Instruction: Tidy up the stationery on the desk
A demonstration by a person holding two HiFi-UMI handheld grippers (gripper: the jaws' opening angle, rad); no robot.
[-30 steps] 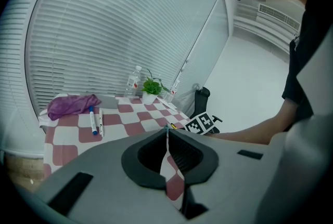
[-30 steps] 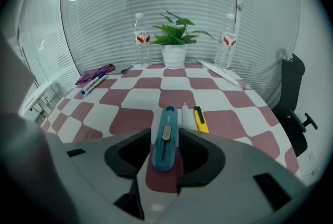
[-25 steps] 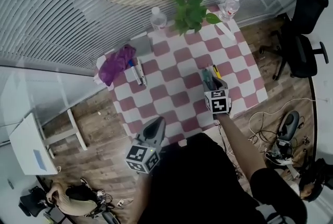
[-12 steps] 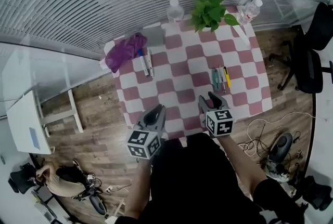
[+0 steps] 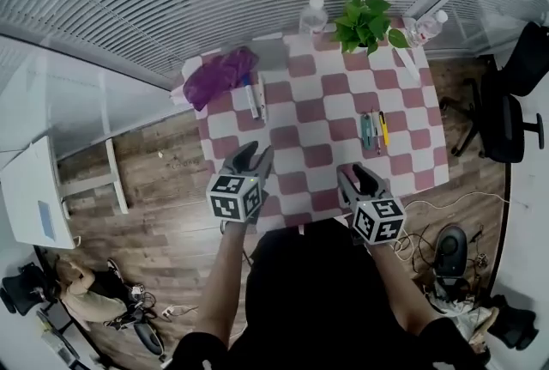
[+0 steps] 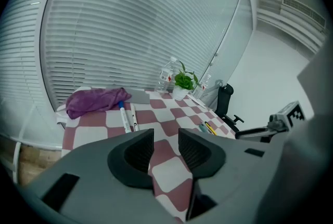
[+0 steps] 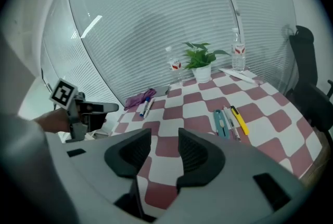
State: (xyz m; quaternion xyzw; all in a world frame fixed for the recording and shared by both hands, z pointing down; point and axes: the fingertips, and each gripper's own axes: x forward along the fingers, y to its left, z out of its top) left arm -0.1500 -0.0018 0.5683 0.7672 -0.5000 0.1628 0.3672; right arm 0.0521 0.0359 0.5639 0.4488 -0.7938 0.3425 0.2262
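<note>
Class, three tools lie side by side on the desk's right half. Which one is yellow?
The yellow tool is the outermost, nearest the desk's right edge; the middle pen is pale and the teal tool lies beyond it.

Office chair [image 5: 513, 98] cut by right edge. Table [image 5: 317, 115] near edge hidden behind left gripper [image 5: 251, 158] and right gripper [image 5: 358, 178]. Stationery trio [image 5: 374, 130]: kinds too small to tell.

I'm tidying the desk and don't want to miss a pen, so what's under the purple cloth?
Only the table corner shows under the cloth. Two markers lie beside it, ends near its edge. Anything beneath its folds is covered and cannot be seen.
</note>
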